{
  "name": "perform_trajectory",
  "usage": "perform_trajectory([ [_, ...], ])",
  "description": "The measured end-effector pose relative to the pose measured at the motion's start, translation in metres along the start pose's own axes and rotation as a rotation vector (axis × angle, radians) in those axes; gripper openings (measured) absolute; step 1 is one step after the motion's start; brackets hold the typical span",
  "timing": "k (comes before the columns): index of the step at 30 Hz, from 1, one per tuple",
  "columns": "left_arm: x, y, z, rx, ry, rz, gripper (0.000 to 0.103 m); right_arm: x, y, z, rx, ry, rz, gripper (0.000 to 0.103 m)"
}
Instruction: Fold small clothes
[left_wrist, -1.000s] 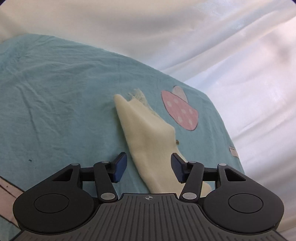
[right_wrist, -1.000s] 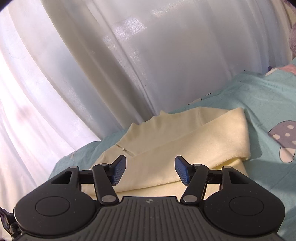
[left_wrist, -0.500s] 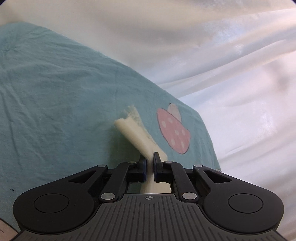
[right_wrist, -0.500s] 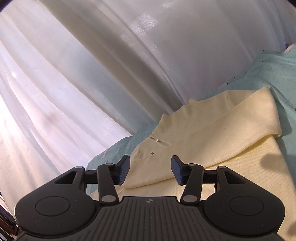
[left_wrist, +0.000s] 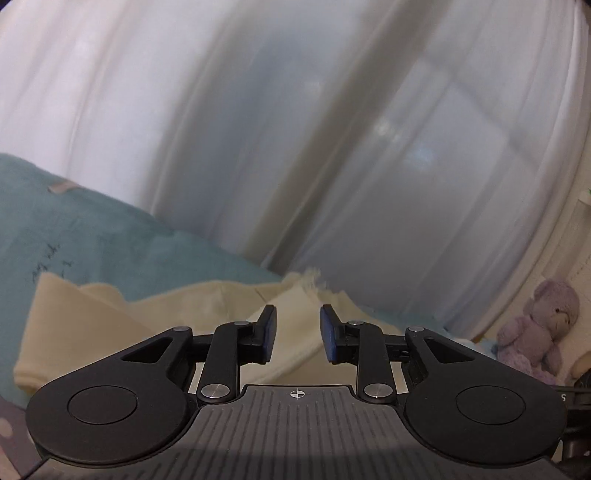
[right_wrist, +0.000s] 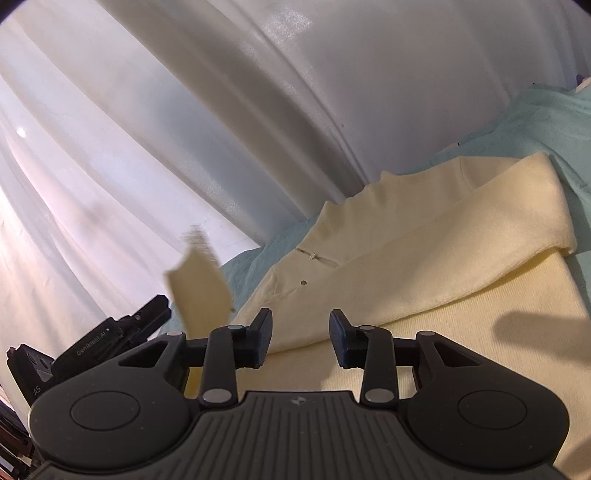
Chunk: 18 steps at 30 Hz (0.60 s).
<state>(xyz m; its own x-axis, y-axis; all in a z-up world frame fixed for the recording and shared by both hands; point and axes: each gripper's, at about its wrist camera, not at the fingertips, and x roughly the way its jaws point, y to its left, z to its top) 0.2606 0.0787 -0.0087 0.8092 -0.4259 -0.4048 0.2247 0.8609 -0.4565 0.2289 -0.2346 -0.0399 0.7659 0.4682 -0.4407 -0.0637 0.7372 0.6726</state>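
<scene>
We see the left gripper (left_wrist: 297, 332) spread above the cream garment (left_wrist: 110, 314) on the teal bedsheet (left_wrist: 92, 236). The right gripper (right_wrist: 300, 338) is likewise spread over the garment's folded body, holding nothing; white curtains (right_wrist: 184, 129) hang behind.

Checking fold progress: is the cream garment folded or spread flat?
Partly folded. The cream garment has one layer doubled over its body, and the sleeve is mid-air beside the left gripper, whose jaws are open.

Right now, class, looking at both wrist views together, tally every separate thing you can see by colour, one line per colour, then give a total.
Cream: 1, the cream garment
Teal: 1, the teal bedsheet
White: 1, the sheer curtain
Purple: 1, the purple teddy bear
Black: 2, the left gripper and the right gripper
Total: 6
</scene>
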Motion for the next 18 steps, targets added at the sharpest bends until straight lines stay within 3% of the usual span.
perform_trajectory([
  [3,0.01,0.015,-0.029,-0.089,0.099,0.055,0.032,0.013,-0.004,0.004,0.021,0.048,-0.013,0.035],
  [7,0.007,0.024,-0.053,-0.005,0.15,0.217,0.037,0.046,-0.008,0.009,0.039,0.154,-0.001,0.035],
  [14,0.002,0.035,-0.055,-0.042,0.148,0.272,0.042,0.113,-0.008,0.022,0.092,0.252,0.015,0.035],
  [18,-0.002,0.038,-0.055,-0.043,0.151,0.302,0.041,0.144,-0.001,0.02,0.053,0.312,-0.042,0.035],
])
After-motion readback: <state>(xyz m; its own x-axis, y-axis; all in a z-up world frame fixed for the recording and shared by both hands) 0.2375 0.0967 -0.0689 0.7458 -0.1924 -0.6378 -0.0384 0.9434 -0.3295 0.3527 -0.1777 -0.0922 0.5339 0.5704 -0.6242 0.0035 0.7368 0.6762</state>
